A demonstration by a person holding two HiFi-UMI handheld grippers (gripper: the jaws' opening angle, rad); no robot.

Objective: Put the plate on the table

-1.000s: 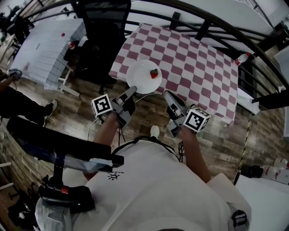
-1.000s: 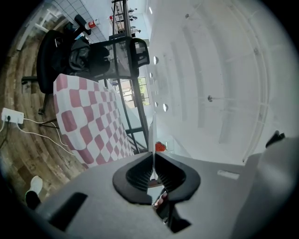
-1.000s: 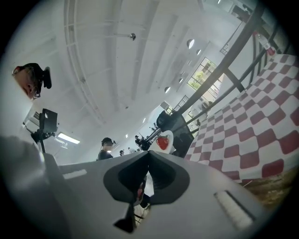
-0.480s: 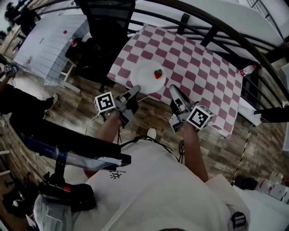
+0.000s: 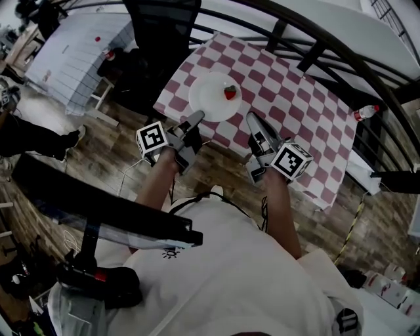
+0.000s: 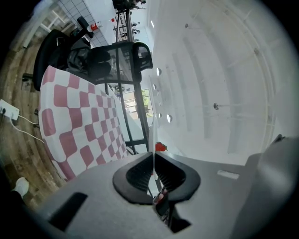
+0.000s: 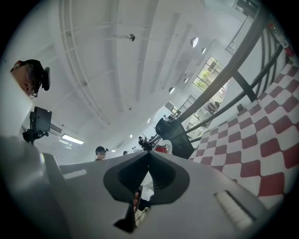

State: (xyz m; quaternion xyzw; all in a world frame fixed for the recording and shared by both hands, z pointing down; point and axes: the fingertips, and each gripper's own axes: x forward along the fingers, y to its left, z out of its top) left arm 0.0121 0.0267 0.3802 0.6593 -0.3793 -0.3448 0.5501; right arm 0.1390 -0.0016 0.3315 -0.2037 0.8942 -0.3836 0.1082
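Observation:
A white plate (image 5: pixel 211 98) carrying a red strawberry (image 5: pixel 230 92) hovers or rests over the near edge of the red-and-white checked table (image 5: pixel 295 105); I cannot tell if it touches the cloth. My left gripper (image 5: pixel 199 117) is shut on the plate's near rim. In the left gripper view the plate (image 6: pixel 153 140) is a thin white edge between the jaws, with the strawberry (image 6: pixel 160 146) behind it. My right gripper (image 5: pixel 251 118) is shut on nothing, just right of the plate above the table's edge. In the right gripper view its jaws (image 7: pixel 148 156) meet, and the checked cloth (image 7: pixel 261 140) lies to the right.
A black office chair (image 5: pixel 157 20) stands at the table's left far corner. A bottle (image 5: pixel 367 112) lies at the table's right end. A white table (image 5: pixel 72 46) and a person's legs (image 5: pixel 26 134) are at the left. Black railings (image 5: pixel 308 46) run behind the table.
Both grippers have moved forward toward the table. The plate, still held by the left gripper, now lies further over the checked cloth.

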